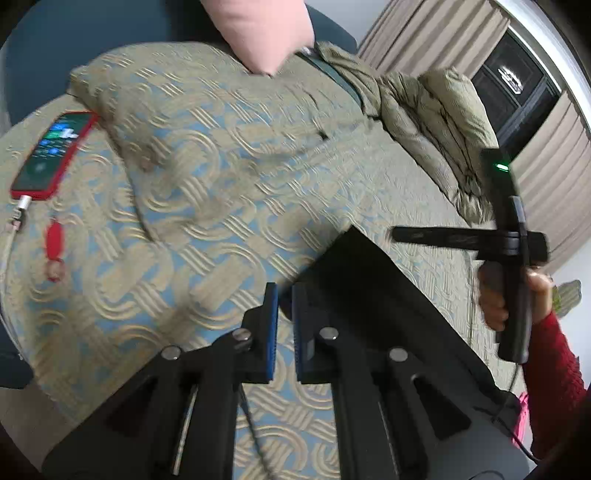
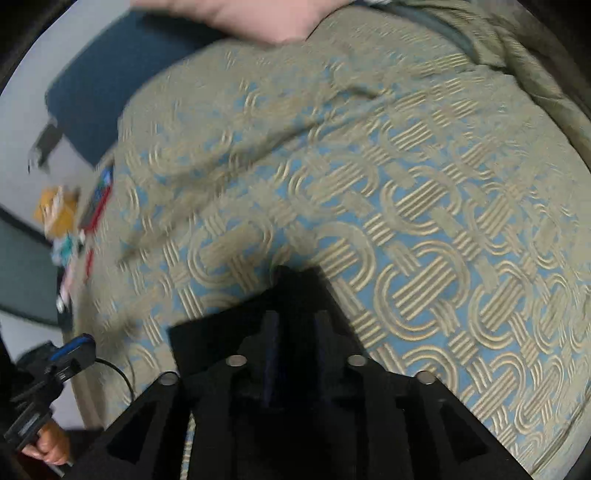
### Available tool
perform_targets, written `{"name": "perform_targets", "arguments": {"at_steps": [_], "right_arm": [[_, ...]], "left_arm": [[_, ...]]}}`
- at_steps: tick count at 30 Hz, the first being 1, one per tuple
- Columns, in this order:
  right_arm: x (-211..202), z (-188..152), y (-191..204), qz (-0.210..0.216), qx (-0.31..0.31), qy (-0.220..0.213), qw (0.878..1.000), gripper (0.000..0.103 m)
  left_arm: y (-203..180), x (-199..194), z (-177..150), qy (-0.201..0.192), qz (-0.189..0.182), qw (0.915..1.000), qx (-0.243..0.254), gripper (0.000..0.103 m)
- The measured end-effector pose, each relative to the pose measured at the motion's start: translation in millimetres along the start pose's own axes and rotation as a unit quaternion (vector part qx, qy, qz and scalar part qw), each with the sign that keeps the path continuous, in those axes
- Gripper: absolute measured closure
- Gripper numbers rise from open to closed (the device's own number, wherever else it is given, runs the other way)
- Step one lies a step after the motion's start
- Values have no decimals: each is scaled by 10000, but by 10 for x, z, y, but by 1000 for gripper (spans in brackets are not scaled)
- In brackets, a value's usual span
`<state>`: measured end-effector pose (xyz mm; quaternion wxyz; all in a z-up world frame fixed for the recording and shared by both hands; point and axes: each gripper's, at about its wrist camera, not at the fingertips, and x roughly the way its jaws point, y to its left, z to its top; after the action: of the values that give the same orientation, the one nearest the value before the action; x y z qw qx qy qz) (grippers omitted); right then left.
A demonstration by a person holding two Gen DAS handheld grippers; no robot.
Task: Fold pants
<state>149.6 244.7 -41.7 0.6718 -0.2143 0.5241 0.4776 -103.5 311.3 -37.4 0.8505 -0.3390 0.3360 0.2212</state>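
Note:
The black pants (image 1: 373,291) lie on the patterned bed, reaching from the middle toward the lower right of the left wrist view. My left gripper (image 1: 284,325) hovers at their left edge, its blue-padded jaws a narrow gap apart with bedspread showing between them. In the right wrist view my right gripper (image 2: 293,328) sits over a black fold of the pants (image 2: 229,332), and the dark cloth lies between its jaws. The right gripper's body (image 1: 511,258) and the hand holding it show at the right of the left wrist view.
A red-cased phone (image 1: 51,155) on a cable and a red key fob (image 1: 54,245) lie at the bed's left edge. A pink pillow (image 1: 266,29) and an olive quilted jacket (image 1: 428,122) sit at the far side. Curtains and a window are at the right.

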Motion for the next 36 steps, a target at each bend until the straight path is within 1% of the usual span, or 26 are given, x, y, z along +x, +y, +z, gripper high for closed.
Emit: {"name": "perform_targets", "arguments": {"at_steps": [1, 3, 5, 8, 10, 11, 12, 13, 14, 15, 16, 17, 18, 19, 20, 23, 24, 25, 27, 28, 29, 31, 33, 34, 35, 36], "right_arm": [[-157, -11, -57, -218, 133, -176, 9995, 56], [-409, -68, -122, -436, 236, -360, 9981, 55], [-675, -254, -207, -459, 382, -411, 9974, 55], [-1023, -720, -392, -544, 822, -450, 9941, 55], [-1235, -1170, -562, -704, 1272, -585, 9876, 55], [-1371, -1460, -681, -831, 1572, -678, 9817, 55], [-1491, -1757, -813, -993, 1846, -726, 9751, 55], [-1621, -2144, -925, -1264, 2157, -747, 9654, 55], [-1711, -2404, -996, -1467, 2346, -764, 9579, 55], [-1803, -2721, -1065, -1712, 2598, -765, 9473, 55], [-1904, -3128, -1164, -1949, 3010, -713, 9308, 55], [-1986, -3393, -1237, -2013, 3323, -698, 9188, 55], [-2084, -3770, -1317, -2001, 3791, -740, 9004, 55], [-2159, -4055, -1362, -1956, 4142, -822, 8851, 55], [-2240, -4395, -1385, -1908, 4546, -948, 8648, 55], [-2448, -5202, -1385, -1925, 5358, -1231, 8128, 55], [-2518, -5409, -1387, -1985, 5527, -1297, 7989, 55], [-2592, -5637, -1387, -2036, 5722, -1387, 7822, 55], [-2705, -5944, -1404, -1987, 6006, -1567, 7584, 55], [-2732, -6084, -1409, -1908, 6129, -1688, 7480, 55], [-2754, -6168, -1432, -1851, 6206, -1753, 7416, 55], [-2751, -6366, -1491, -1716, 6391, -1878, 7258, 55], [-2733, -6591, -1556, -1552, 6554, -2005, 7114, 55], [-2707, -6622, -1559, -1486, 6606, -2053, 7067, 55], [-2692, -6703, -1587, -1359, 6696, -2138, 6982, 55], [-2665, -6727, -1580, -1281, 6736, -2194, 6941, 54]], "left_arm": [[18, -34, 1, -23, -49, 10000, 18, 96], [-52, -77, 1, -38, -220, 9996, 150, 96], [-215, -52, -26, 6, -398, 9984, 408, 95], [-520, 35, -109, 204, -670, 9931, 936, 83], [-755, 131, -161, 315, -777, 9878, 1309, 79], [-903, 192, -219, 376, -820, 9838, 1547, 71], [-1038, 228, -277, 437, -804, 9807, 1725, 58], [-1174, 288, -342, 509, -758, 9774, 1907, 54], [-1317, 344, -424, 604, -766, 9735, 2067, 52], [-1410, 383, -476, 695, -824, 9705, 2158, 52], [-1565, 438, -579, 884, -930, 9647, 2301, 52], [-1726, 482, -698, 1073, -1014, 9581, 2456, 52], [-1864, 485, -805, 1205, -1091, 9516, 2607, 52], [-2000, 492, -922, 1328, -1175, 9442, 2777, 52], [-2125, 499, -1033, 1452, -1266, 9361, 2944, 52], [-2539, 499, -1484, 2131, -1733, 8959, 3492, 52], [-2675, 497, -1656, 2451, -1957, 8754, 3678, 52], [-2818, 488, -1851, 2796, -2171, 8499, 3903, 52], [-3029, 437, -2164, 3100, -2351, 8145, 4303, 52], [-3134, 416, -2322, 3140, -2372, 8000, 4529, 52], [-3224, 417, -2455, 3144, -2305, 7911, 4713, 52], [-3347, 466, -2586, 3188, -2167, 7854, 4844, 52], [-3426, 520, -2627, 3206, -2052, 7879, 4841, 52], [-3464, 536, -2646, 3198, -2018, 7881, 4856, 52], [-3474, 556, -2670, 3199, -2005, 7872, 4877, 52], [-3508, 564, -2686, 3218, -1983, 7849, 4911, 52]]}}
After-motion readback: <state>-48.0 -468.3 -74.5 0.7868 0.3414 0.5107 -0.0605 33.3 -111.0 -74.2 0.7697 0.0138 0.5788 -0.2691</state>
